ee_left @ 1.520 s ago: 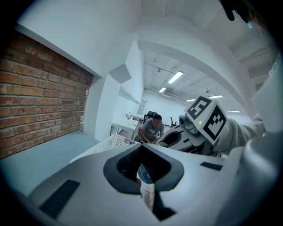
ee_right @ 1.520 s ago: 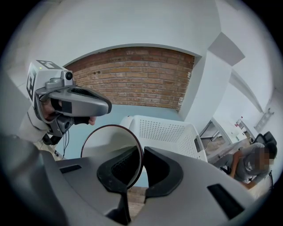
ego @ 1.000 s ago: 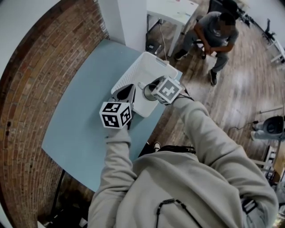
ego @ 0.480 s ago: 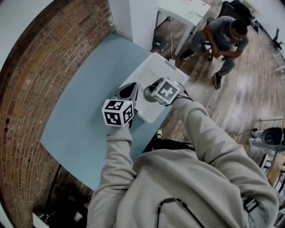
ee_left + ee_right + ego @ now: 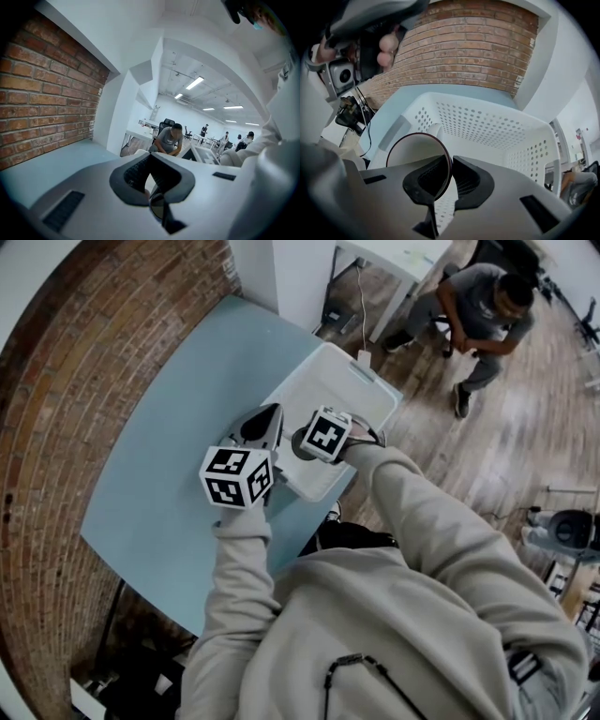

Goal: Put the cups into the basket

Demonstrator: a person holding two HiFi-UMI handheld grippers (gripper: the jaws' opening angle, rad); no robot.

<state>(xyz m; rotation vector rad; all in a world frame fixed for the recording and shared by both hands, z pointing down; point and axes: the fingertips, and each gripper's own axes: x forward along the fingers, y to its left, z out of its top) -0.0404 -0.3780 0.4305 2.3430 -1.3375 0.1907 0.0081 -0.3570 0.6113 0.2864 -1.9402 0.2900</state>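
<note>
The right hand-held gripper (image 5: 449, 159) is clamped on the wall of a white, dark-rimmed cup (image 5: 415, 152), which sits near upright, mouth up, within the white perforated plastic basket (image 5: 487, 122). The left hand-held gripper (image 5: 151, 157) is closed on a second dark-rimmed cup (image 5: 157, 208) beside the basket.

My table (image 5: 178, 456) has a pale blue top. One long side runs close along the brick wall (image 5: 56, 427), and its far corner sits by a white pillar (image 5: 295, 277). The white perforated basket (image 5: 337, 381) stands directly on it, upright and open at the top, at the edge toward the wooden floor (image 5: 487, 465).
</note>
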